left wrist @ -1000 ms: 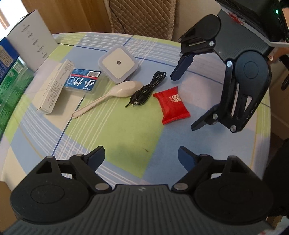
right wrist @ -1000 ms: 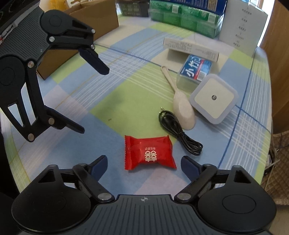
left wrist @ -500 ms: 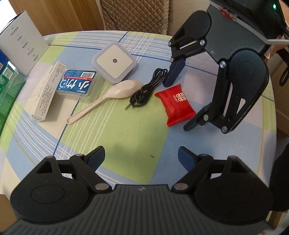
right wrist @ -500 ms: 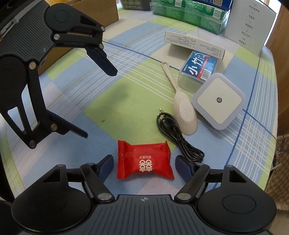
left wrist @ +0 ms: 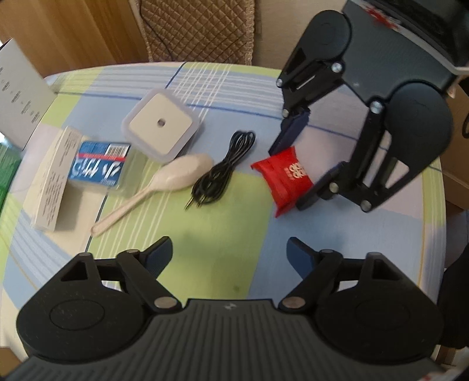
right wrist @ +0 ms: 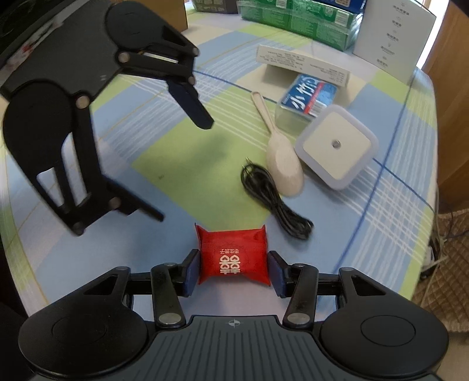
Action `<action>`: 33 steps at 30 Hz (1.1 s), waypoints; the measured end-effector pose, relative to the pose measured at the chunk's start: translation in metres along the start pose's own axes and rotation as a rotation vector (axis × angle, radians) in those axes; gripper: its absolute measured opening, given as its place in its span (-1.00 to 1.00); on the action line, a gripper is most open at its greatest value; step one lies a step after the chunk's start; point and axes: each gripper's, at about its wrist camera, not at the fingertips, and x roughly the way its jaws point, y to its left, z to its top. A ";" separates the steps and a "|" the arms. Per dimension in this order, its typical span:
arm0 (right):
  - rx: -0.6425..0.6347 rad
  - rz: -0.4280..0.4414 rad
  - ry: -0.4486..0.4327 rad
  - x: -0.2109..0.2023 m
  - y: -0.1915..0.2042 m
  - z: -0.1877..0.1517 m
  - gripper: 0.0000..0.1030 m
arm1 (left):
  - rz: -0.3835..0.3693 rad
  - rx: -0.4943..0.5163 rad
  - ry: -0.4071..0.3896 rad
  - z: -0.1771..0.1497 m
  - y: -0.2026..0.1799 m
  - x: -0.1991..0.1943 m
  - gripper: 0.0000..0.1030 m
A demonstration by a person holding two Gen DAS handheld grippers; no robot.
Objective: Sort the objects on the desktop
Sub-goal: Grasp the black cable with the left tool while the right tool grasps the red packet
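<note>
A red candy packet [right wrist: 233, 258] lies on the checked tablecloth, and my right gripper [right wrist: 233, 274] is shut on it, a pad pressing each side. The packet also shows in the left wrist view [left wrist: 285, 177], between the right gripper's fingers [left wrist: 288, 137]. My left gripper [left wrist: 230, 256] is open and empty above the green patch of cloth; it also shows in the right wrist view [right wrist: 181, 164]. A black cable [right wrist: 274, 199], a beige spoon [right wrist: 281, 158], a white square night light [right wrist: 335, 145] and a blue box [right wrist: 307, 96] lie beyond the packet.
A long white carton [right wrist: 302, 63] lies behind the blue box. Green packs [right wrist: 299, 20] and a white leaflet [right wrist: 394, 32] stand at the table's far edge. A cardboard box stands at the far left. A quilted chair back [left wrist: 199, 29] stands behind the table.
My right gripper has moved forward around the red packet and closed on its two sides. My left gripper has shifted a little and stays open.
</note>
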 end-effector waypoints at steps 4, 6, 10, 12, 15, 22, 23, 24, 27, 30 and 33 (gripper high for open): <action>0.033 -0.028 0.009 -0.006 -0.009 -0.012 -0.10 | -0.018 0.034 -0.032 0.014 -0.005 0.007 0.38; 0.059 -0.037 0.010 -0.009 -0.015 -0.018 -0.10 | -0.029 0.047 -0.056 0.021 -0.005 0.011 0.28; 0.096 -0.050 0.009 -0.013 -0.024 -0.024 -0.10 | -0.035 0.087 -0.074 0.032 -0.007 0.020 0.03; 0.103 -0.055 0.008 -0.014 -0.026 -0.026 -0.10 | -0.041 0.103 -0.075 0.037 -0.008 0.025 0.02; 0.112 -0.059 0.007 -0.015 -0.027 -0.027 -0.10 | -0.041 0.110 -0.083 0.042 -0.009 0.030 -0.01; 0.126 -0.080 0.002 -0.018 -0.032 -0.028 -0.10 | -0.047 0.109 -0.102 0.054 -0.009 0.037 -0.09; 0.130 -0.081 0.000 -0.019 -0.033 -0.028 -0.10 | -0.045 0.110 -0.106 0.056 -0.009 0.038 -0.09; 0.134 -0.082 -0.002 -0.020 -0.033 -0.029 -0.10 | -0.047 0.109 -0.106 0.057 -0.009 0.041 -0.09; 0.138 -0.083 0.000 -0.020 -0.035 -0.030 -0.10 | -0.050 0.125 -0.088 0.064 -0.012 0.050 -0.18; 0.144 -0.085 0.000 -0.021 -0.036 -0.033 -0.10 | -0.062 0.126 -0.069 0.068 -0.014 0.055 -0.39; 0.149 -0.085 -0.004 -0.022 -0.035 -0.034 -0.10 | -0.042 0.111 -0.047 0.066 -0.017 0.055 -0.76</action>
